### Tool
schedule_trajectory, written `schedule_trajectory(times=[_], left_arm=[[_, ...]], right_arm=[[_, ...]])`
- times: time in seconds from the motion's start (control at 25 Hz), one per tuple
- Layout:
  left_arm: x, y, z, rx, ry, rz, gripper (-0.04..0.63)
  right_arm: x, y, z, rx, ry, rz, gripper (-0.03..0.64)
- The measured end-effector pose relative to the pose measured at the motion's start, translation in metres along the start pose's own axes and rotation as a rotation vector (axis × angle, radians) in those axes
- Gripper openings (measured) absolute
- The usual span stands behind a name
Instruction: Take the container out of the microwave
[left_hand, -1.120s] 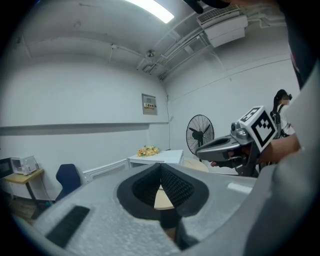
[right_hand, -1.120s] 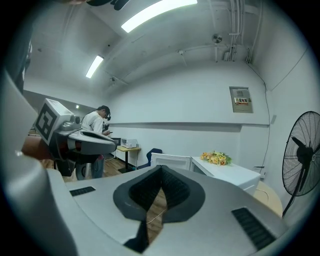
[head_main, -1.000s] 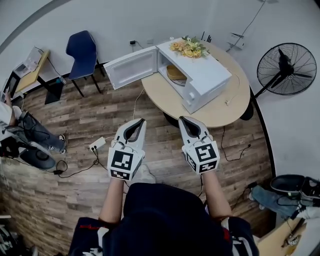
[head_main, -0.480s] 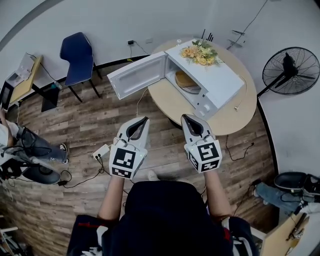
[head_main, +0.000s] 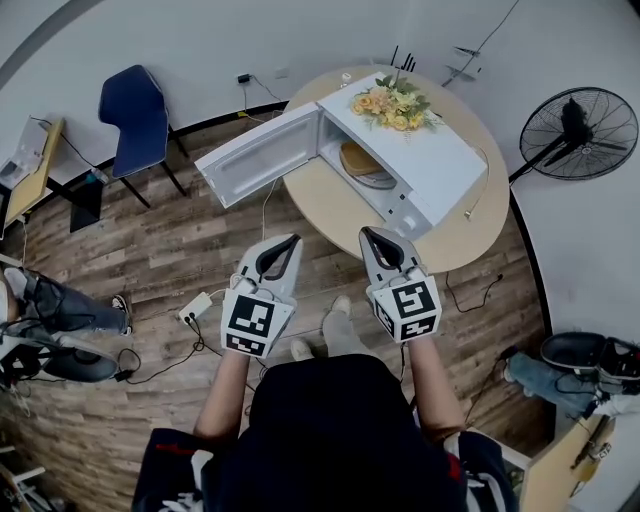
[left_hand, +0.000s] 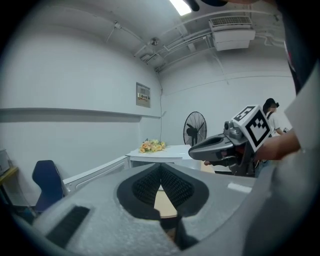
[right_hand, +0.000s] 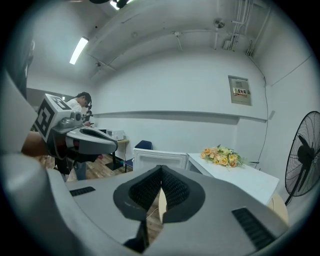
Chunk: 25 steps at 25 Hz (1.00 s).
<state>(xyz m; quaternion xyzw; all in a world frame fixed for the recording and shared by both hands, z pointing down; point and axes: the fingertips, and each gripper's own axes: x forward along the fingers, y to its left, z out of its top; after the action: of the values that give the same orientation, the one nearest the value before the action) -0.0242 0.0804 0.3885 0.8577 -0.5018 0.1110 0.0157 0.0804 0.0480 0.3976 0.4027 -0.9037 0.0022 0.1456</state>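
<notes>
A white microwave (head_main: 420, 160) stands on a round wooden table (head_main: 335, 210) with its door (head_main: 255, 158) swung open to the left. Inside lies a tan round container (head_main: 358, 162). Yellow flowers (head_main: 392, 100) rest on the microwave's top. Both grippers hover over the floor just short of the table edge, side by side, pointing at the microwave. My left gripper (head_main: 293, 239) is shut with nothing in it, pads meeting in the left gripper view (left_hand: 160, 166). My right gripper (head_main: 366, 232) is also shut and empty (right_hand: 161, 168). The right gripper view shows the door (right_hand: 160, 160) ahead.
A blue chair (head_main: 135, 110) stands at the back left and a black fan (head_main: 572, 125) at the right by the wall. A power strip (head_main: 195, 307) with cables lies on the wooden floor. A seated person's legs (head_main: 55, 305) are at the far left.
The person has stepped toward the table, so both grippers have come nearer to the open microwave. Both grippers stay shut and empty.
</notes>
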Motion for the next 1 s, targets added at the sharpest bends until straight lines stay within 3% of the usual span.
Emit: schedule_trajectory(times=[0.64,1.0], left_arm=[[0.121,0.033,0.016,0.010,0.042,0.073,0.015],[0.157,0.050,0.015,0.005,0.071,0.135,0.015]], right_arm=[[0.091,-0.103,0.011,0.031,-0.027,0.102,0.008],[0.117,-0.132,0.010,0.029,-0.031,0.163,0.008]])
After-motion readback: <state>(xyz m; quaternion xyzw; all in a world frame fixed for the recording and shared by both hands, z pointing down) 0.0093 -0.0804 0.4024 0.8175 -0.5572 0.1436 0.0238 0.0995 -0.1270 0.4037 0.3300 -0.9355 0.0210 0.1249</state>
